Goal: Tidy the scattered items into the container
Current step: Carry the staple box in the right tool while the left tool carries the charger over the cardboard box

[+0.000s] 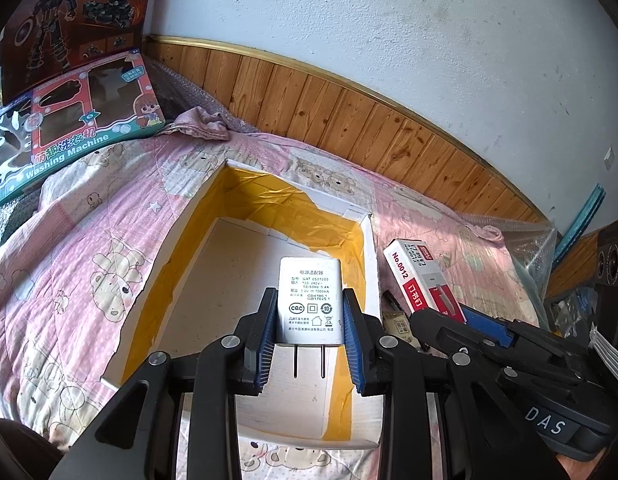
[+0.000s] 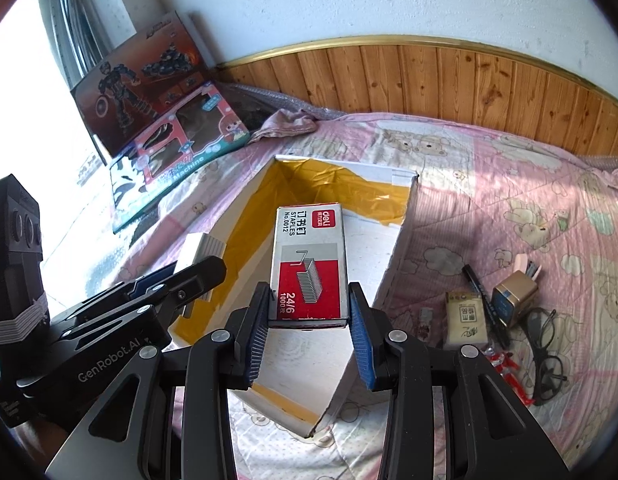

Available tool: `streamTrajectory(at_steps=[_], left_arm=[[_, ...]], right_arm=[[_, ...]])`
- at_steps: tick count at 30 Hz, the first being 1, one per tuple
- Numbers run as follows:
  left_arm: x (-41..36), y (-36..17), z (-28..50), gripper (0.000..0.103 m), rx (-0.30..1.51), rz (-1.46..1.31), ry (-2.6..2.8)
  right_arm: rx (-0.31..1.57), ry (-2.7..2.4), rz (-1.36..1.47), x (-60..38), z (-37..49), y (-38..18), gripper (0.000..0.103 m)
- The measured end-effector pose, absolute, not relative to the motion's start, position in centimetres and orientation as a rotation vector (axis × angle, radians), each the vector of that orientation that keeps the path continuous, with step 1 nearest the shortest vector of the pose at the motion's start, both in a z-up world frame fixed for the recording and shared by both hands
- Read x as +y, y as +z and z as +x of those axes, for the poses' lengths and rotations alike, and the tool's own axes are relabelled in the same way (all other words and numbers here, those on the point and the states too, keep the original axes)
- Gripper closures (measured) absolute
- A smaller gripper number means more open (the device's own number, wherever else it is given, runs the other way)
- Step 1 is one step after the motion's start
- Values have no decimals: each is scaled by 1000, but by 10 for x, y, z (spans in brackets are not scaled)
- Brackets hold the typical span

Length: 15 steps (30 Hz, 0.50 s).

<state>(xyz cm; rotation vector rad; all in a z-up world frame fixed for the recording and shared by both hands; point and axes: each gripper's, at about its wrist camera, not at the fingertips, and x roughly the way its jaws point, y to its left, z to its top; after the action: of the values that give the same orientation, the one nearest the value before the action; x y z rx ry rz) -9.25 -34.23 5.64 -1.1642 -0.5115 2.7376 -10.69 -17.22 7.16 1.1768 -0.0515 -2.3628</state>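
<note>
Left tongs (image 1: 310, 320) clench a white plastic power adapter (image 1: 310, 300) above the open white cardboard box (image 1: 245, 184) on the bed; right tongs (image 2: 309, 320) grip a red-and-grey staples carton (image 2: 309, 260) over it.

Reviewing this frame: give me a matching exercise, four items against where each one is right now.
Items:
1. charger
2. staple box
3. glasses
4. toy boxes

Places:
A. lying on the quilt, right of the container
B. in the right gripper, above the container
C. leaning at the far left by the wall
D. in the left gripper, above the container

Pairs: 1-D, 2-B, 3-A, 4-C
</note>
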Motion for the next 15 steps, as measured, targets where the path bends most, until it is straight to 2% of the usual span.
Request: streamTrajectory(at_steps=[9, 15], left_arm=[[-363, 52, -104, 71, -537, -1205, 2753], [-369, 51, -115, 71, -486, -1245, 2768]], right_arm=[[15, -2325, 1202, -198, -118, 60, 63], [92, -2299, 1230, -214, -127, 50, 63]])
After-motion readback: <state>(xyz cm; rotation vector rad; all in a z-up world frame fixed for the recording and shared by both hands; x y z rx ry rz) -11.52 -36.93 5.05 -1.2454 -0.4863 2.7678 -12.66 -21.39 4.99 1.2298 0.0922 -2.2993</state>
